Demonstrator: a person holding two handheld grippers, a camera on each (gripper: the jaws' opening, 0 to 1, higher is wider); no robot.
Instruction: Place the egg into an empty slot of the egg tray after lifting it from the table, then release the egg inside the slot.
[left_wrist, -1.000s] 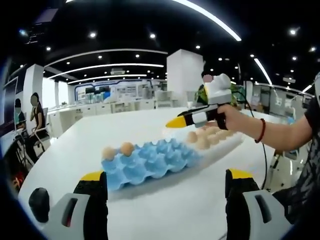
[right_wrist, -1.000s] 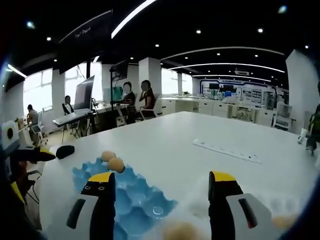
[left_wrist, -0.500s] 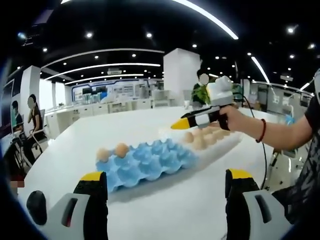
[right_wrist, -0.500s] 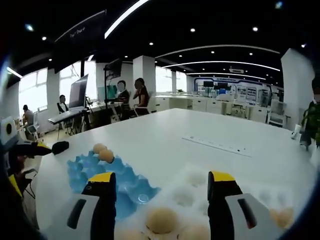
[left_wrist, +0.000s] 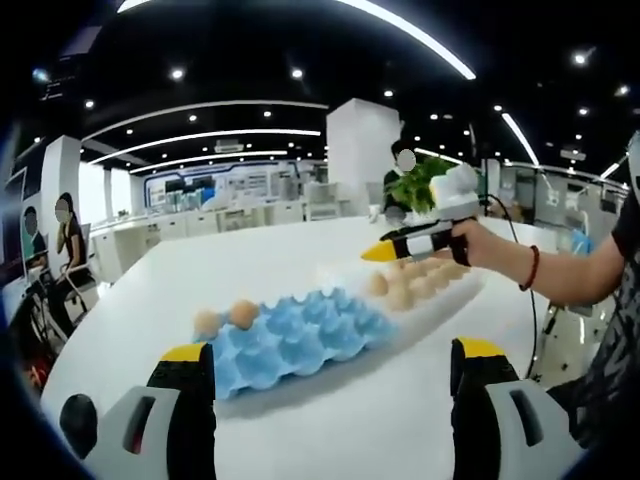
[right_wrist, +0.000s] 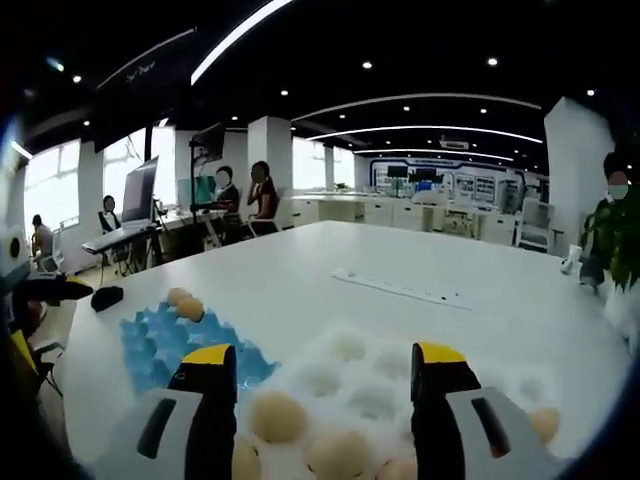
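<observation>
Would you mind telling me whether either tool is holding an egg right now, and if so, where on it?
Nothing is held. The left tool is open above the table; the right tool is open over eggs in the white tray.

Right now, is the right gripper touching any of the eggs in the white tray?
Apart. In the left gripper view, the right gripper hangs above the eggs in the white tray, with the far table showing between them.

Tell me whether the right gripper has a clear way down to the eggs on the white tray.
Probably yes. The right gripper hangs open just above the white tray, with an egg showing between its jaws and nothing between them and the eggs. The left gripper is back near the blue tray.
</observation>
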